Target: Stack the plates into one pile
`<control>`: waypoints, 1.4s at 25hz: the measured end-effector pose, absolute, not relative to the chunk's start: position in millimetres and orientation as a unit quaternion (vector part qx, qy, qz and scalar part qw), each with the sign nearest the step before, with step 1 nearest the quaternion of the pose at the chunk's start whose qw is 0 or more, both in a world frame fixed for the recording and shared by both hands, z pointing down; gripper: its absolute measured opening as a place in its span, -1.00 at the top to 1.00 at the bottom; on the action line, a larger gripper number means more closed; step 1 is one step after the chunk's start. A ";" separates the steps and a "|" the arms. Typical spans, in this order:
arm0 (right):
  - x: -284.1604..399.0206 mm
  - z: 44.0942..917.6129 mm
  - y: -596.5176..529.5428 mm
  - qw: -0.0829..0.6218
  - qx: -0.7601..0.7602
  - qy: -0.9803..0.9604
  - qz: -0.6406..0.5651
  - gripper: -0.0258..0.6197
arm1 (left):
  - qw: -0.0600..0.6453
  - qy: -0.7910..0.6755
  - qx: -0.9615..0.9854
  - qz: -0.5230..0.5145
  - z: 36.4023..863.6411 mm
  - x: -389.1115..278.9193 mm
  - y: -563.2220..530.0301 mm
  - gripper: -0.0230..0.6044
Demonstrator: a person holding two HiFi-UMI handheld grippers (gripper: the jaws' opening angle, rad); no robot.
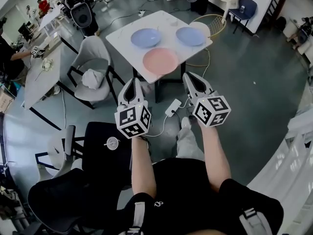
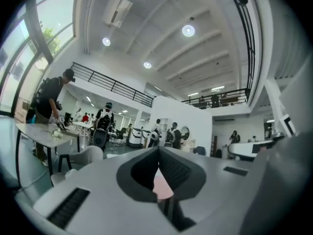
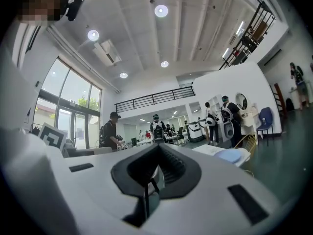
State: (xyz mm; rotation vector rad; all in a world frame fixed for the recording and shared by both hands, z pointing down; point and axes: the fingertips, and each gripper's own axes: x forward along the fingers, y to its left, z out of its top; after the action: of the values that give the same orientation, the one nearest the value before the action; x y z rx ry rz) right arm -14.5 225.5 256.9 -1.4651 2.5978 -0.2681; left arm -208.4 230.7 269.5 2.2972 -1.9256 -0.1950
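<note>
On a white square table (image 1: 128, 37) ahead lie three plates. A blue plate (image 1: 145, 37) sits at the left, another blue plate (image 1: 190, 35) at the right, and a pink plate (image 1: 161, 60) nearest me. Both grippers hang in the air short of the table, jaws together and empty. My left gripper (image 1: 131, 87) points at the table's near left edge. My right gripper (image 1: 192, 80) is to the right of the pink plate's near side. In the left gripper view the left gripper (image 2: 158, 153) shows a sliver of pink plate (image 2: 162, 185) behind its jaws. The right gripper (image 3: 157, 147) sees a blue plate (image 3: 230, 155) at the right.
A grey chair (image 1: 93, 67) with a white cloth stands left of the table. A long white table (image 1: 41, 75) with people runs along the far left. A yellow wire basket (image 1: 211, 22) sits behind the table's right corner. A power strip (image 1: 172, 107) and cable lie on the floor.
</note>
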 end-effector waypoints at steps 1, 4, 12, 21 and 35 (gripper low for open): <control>-15.8 256.5 214.0 0.076 -0.485 0.867 -0.090 0.91 | 0.052 -0.651 0.755 -0.054 265.6 -213.9 220.5 0.88; -14.0 247.6 175.1 0.086 -0.476 0.871 -0.088 0.91 | 0.008 -0.649 0.760 -0.034 247.5 -201.4 185.0 0.88; 33.4 268.9 62.4 0.061 -0.484 0.869 -0.081 0.91 | 0.063 -0.660 0.749 -0.024 298.1 -156.9 83.6 0.88; 56.7 278.3 -66.8 0.035 -0.429 0.902 -0.035 0.91 | 0.100 -0.702 0.705 -0.012 325.5 -126.9 -34.1 0.88; 1.4 338.3 -132.8 -0.034 -0.350 0.936 -0.023 0.90 | 0.168 -0.761 0.626 0.019 386.0 -187.3 -47.5 0.88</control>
State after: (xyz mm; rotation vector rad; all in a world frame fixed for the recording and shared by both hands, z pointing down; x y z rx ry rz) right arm 1.4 -132.8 338.3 -1.1251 3.0051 -0.0752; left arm -187.3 -47.5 386.0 1.7806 -2.1663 0.0539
